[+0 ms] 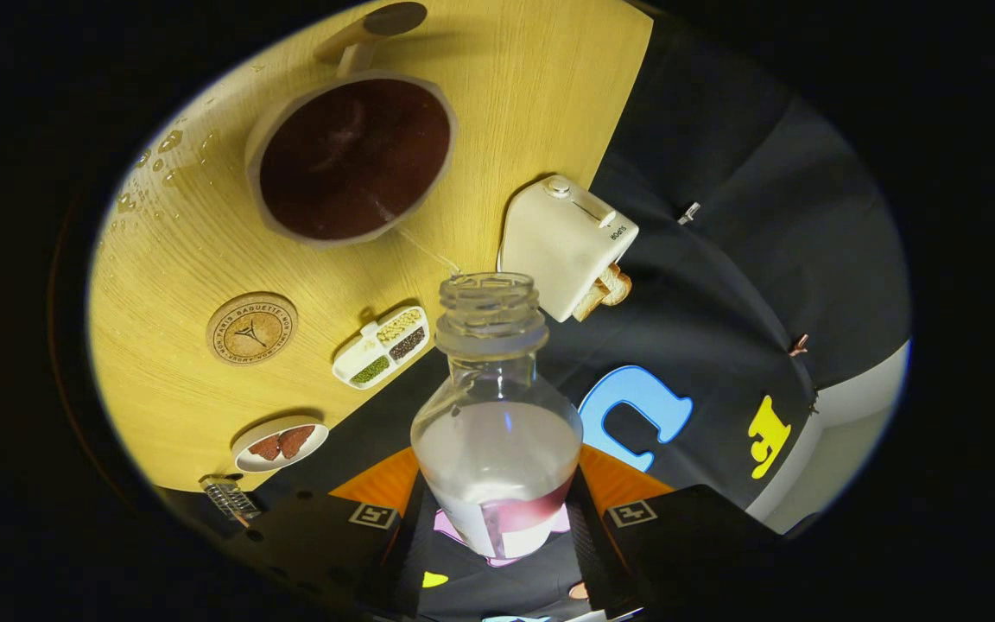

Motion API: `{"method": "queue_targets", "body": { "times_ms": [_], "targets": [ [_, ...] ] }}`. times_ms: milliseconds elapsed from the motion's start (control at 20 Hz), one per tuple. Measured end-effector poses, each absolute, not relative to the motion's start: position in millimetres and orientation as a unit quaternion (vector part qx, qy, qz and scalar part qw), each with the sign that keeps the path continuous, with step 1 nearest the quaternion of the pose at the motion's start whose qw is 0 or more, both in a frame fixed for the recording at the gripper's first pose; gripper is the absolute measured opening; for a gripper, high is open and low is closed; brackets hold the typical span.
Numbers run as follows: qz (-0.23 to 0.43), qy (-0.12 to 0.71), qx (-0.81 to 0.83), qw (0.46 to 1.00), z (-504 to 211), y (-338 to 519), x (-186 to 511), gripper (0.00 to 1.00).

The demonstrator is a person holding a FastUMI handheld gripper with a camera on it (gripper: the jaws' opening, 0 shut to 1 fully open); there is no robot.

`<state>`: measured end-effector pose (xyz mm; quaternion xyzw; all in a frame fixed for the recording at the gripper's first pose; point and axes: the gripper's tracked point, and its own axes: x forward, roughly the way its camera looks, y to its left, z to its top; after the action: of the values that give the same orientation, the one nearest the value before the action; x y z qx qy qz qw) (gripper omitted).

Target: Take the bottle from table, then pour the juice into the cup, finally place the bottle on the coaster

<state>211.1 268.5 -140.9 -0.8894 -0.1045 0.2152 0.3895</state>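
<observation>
1. The gripper (497, 518) is clamped on the bottle (497, 432), both fingers pressing its lower body; the bottle's base is cut off from sight.
2. The bottle looks clear, thin-walled and nearly empty: light, likely to flex and slip, so a hold low on the body suits it.
3. Its open mouth tips toward the cup (351, 160), which is full of dark juice.
4. The coaster (252, 328) lies bare on the table (161, 259), near the cup; droplets spot the wood beside it.

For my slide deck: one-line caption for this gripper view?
Tongs clamp a clear plastic bottle, tilted toward a beige cup of dark juice on the wooden table.
</observation>
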Motion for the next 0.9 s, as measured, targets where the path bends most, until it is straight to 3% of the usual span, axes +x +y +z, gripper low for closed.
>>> {"method": "queue_targets", "body": {
  "times_ms": [900],
  "targets": [
    [0.217, -0.104, -0.888, 0.392, -143.9, 267.4, 212.9, 0.72]
  ]
}}
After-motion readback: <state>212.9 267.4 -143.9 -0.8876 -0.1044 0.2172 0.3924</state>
